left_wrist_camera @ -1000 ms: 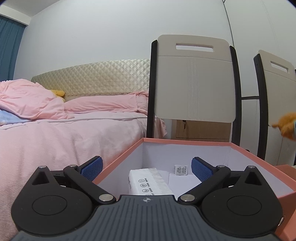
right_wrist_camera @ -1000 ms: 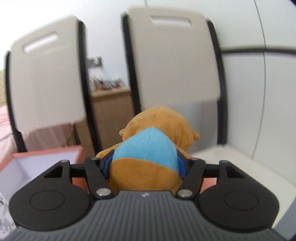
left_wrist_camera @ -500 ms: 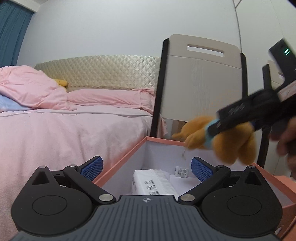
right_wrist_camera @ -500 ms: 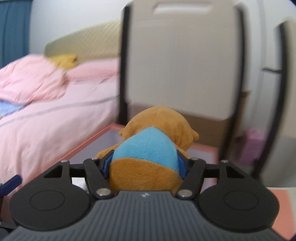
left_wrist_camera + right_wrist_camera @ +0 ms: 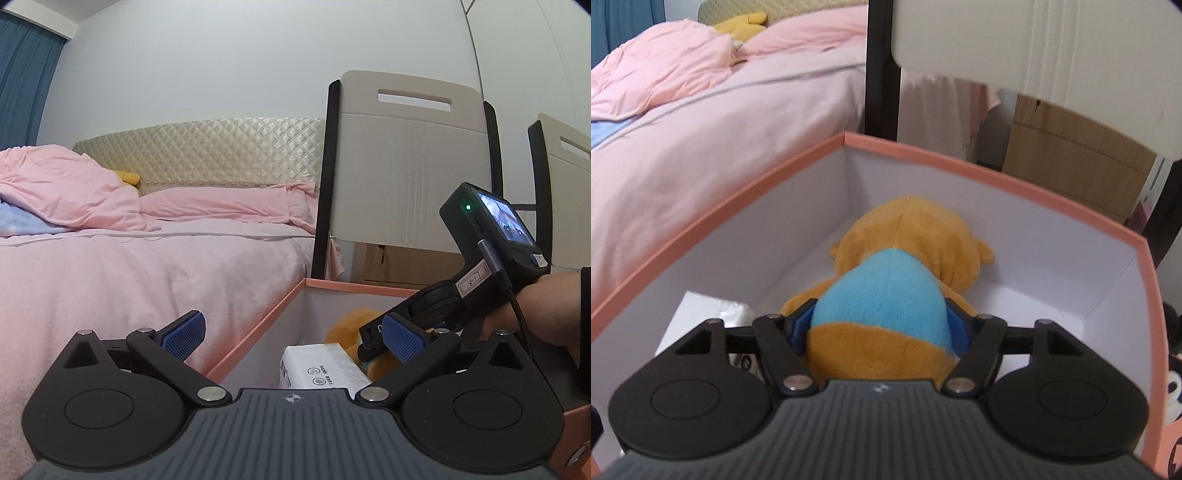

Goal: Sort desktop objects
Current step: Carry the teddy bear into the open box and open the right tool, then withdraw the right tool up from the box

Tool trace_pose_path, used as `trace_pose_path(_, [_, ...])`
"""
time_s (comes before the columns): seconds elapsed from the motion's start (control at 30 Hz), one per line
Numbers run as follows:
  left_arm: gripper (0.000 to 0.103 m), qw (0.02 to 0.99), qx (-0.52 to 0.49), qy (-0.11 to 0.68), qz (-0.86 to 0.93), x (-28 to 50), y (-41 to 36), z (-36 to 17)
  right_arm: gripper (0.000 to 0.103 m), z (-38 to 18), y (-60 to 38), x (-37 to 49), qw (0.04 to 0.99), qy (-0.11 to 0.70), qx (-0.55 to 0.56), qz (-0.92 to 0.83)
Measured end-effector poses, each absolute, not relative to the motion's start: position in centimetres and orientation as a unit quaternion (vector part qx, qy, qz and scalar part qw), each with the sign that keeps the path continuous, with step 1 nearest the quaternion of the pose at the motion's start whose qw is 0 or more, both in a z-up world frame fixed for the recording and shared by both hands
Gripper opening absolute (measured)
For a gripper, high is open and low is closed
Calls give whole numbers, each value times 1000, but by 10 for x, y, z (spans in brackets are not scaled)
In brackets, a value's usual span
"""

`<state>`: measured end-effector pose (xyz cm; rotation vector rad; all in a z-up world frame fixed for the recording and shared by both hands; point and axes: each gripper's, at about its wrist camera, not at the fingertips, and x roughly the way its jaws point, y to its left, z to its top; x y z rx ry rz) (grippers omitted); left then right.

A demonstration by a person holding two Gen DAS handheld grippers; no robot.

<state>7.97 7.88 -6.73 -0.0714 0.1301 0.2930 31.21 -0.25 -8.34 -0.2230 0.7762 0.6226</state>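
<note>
1. While your right gripper (image 5: 882,325) points down into the pink box (image 5: 1015,181), the box rim surrounds it on three sides: the left edge runs toward 10 o'clock, the far edge lies at 12 o'clock, and the right edge goes toward 3 o'clock. Free white floor shows at 2 o'clock inside the box.
2. In the box you have the plush toy (image 5: 905,266), with its head toward the far corner at 12 o'clock, and a white tissue pack (image 5: 701,314) at 9 o'clock from the toy, near the left wall.
3. The jaws of your right gripper have just been opening. The toy's blue part is between them, and the blue pads (image 5: 801,325) are right against its sides; whether they press on it, I cannot tell.
4. Your left gripper (image 5: 291,334) has its jaws wide with nothing between them, and it sits over the near left edge of the box.
5. Only the left wrist view shows your right hand (image 5: 546,306) and the back of the right gripper with its small screen. Only the right wrist view shows the whole toy; in the left view it is mostly hidden behind the tissue pack.
6. Beyond the box, a chair (image 5: 406,166) stands at 12 o'clock and a bed (image 5: 147,266) at 10 o'clock.
</note>
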Motion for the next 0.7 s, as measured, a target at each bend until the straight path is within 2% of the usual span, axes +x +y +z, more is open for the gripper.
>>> trace_pose_path(0.07, [103,986,-33,64,149,81,78,-68,77,-82,-5,312,872,374,-102,300])
trace_pose_path(0.17, [103,986,-25,66,152,81,76,-69,91,-69,-15,307,881,358,-85,297])
trace_pose_path(0.2, [103,986,-26,67,151,81,75,-69,92,-63,-19,303,886,349,-81,295])
trace_pose_path(0.4, [103,987,-36,61,144,76,74,-66,95,-28,-60,266,916,285,-59,278])
trace_pose_path(0.7, [103,988,-14,53,142,72,62,-65,98,-11,-139,189,959,184,-25,213])
